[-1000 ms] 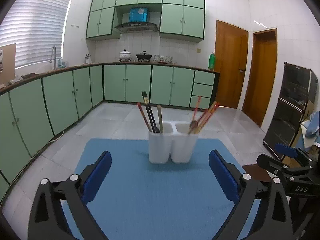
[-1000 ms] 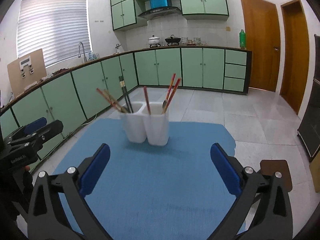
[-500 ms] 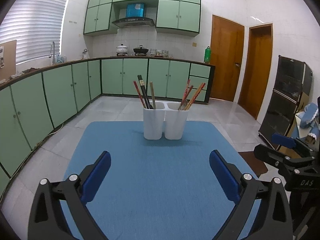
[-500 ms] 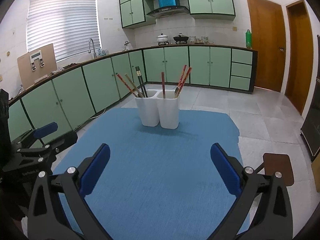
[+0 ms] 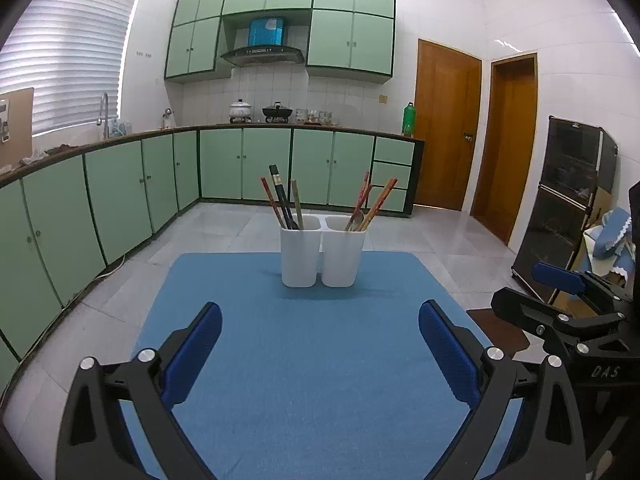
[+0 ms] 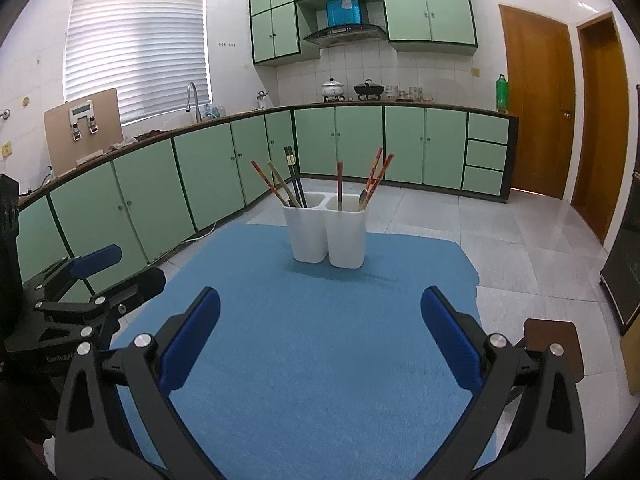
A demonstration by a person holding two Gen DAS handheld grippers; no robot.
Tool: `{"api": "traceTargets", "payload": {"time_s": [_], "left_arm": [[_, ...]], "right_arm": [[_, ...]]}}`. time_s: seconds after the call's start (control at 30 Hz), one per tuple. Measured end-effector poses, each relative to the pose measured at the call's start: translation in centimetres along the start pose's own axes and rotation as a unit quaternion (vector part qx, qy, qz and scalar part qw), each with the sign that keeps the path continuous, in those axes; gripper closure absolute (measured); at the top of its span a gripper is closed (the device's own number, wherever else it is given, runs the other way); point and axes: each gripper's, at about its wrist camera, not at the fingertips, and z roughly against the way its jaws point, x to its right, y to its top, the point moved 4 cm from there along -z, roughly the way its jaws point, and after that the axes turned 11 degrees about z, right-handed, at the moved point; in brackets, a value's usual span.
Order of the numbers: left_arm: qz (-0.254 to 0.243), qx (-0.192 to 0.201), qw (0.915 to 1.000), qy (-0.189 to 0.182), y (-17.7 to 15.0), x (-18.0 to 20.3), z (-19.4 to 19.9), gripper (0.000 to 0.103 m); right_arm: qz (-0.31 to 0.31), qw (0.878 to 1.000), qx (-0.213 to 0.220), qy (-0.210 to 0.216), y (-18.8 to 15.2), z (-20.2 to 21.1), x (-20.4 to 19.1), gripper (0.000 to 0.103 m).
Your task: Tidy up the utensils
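A white two-compartment utensil holder (image 5: 322, 254) (image 6: 328, 234) stands upright at the far end of the blue mat (image 5: 312, 360) (image 6: 316, 340). Its left compartment holds dark and tan chopsticks (image 5: 282, 200) (image 6: 290, 178). Red chopsticks and a spoon (image 5: 370, 204) (image 6: 372, 182) stand in its right compartment. My left gripper (image 5: 320, 354) is open and empty over the near half of the mat. My right gripper (image 6: 320, 336) is also open and empty, well short of the holder. Each gripper shows at the edge of the other's view.
The mat covers a table with tiled floor beyond its edges. Green cabinets (image 5: 120, 192) run along the left and back. A brown stool seat (image 6: 554, 344) sits at the right. A dark glass cabinet (image 5: 568, 200) and wooden doors (image 5: 444, 124) stand at the right.
Both grippers have drawn back from the holder, which now looks smaller and farther away. Both stay open and empty.
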Motion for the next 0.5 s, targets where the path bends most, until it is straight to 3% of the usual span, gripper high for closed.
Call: {"api": "traceTargets", "payload": {"time_s": [0.5], "left_arm": [[-0.004,0.014,0.9999,0.002,0.0,0.1,1.2,0.006]], "right_arm": [[0.004,1.000,0.009,-0.001,0.5,0.6,-0.4,0.006]]}}
